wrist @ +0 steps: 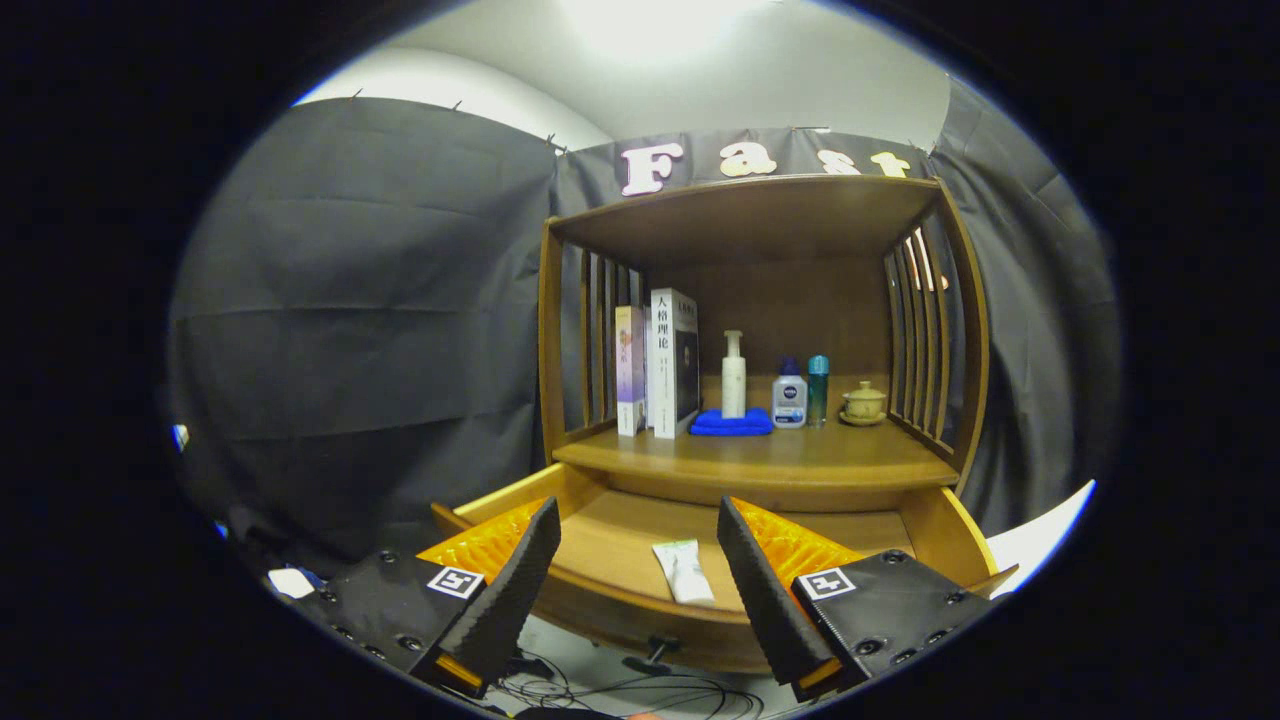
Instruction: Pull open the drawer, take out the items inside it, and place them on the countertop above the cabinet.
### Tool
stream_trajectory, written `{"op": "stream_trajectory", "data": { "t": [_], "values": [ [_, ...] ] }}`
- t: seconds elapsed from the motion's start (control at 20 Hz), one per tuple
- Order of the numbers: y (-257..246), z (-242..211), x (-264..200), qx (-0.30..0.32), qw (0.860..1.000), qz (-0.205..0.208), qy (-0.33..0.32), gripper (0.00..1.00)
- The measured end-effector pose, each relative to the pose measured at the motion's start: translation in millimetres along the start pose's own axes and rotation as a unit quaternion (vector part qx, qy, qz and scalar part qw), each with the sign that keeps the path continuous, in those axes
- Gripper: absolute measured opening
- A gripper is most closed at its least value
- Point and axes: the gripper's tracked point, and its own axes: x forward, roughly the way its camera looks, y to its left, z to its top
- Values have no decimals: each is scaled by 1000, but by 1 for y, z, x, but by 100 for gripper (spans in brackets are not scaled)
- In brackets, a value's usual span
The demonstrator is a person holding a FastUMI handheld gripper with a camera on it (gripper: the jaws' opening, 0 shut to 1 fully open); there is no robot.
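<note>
One small white flat tube (684,570) is seen lying on the floor of the pulled-out wooden drawer (600,600), close behind the drawer's front panel and between the two fingers of the gripper (638,520) as viewed from above. The fingers are spread wide and nothing is held between them; they are poised above the drawer front, well apart from the tube, presumably so that the tube can be straddled on a descent. The drawer has been drawn far enough that its whole floor is exposed, and a small dark knob (660,648) is seen on its front.

Just above the drawer, the wooden countertop of the cabinet (760,462) is left bare along its front strip, which is judged to be the natural place for the tube. Further back, things are ranged along the rear: two upright books (660,365) at the left, a folded blue cloth (732,424) with a white pump bottle (733,378) standing on it, a squat white bottle with a blue cap (789,398), a slim teal bottle (818,388) and a small yellowish lidded cup on a saucer (864,403). Dark cables (620,690) are seen trailing below the drawer.
</note>
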Motion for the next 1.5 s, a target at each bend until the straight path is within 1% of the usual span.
{"op": "stream_trajectory", "data": {
  "t": [0.2,0.4,0.6,0.75,0.85,0.95,1.1,1.2,1.35,1.45,1.5],
  "values": [
    [-19,26,26,-5,1000,16,4,98],
    [-33,34,53,-6,999,32,29,98],
    [-39,27,81,-9,995,64,78,98],
    [-37,7,98,-20,987,91,130,98],
    [-32,-10,108,-32,979,113,166,98],
    [-30,-26,115,-62,970,133,196,98],
    [-30,-54,128,-101,954,143,245,98],
    [-27,-74,131,-108,940,153,285,98],
    [-32,-103,138,-129,923,147,331,99],
    [-31,-120,143,-139,911,151,359,98],
    [-30,-117,138,-143,906,154,367,98]
  ]
}}
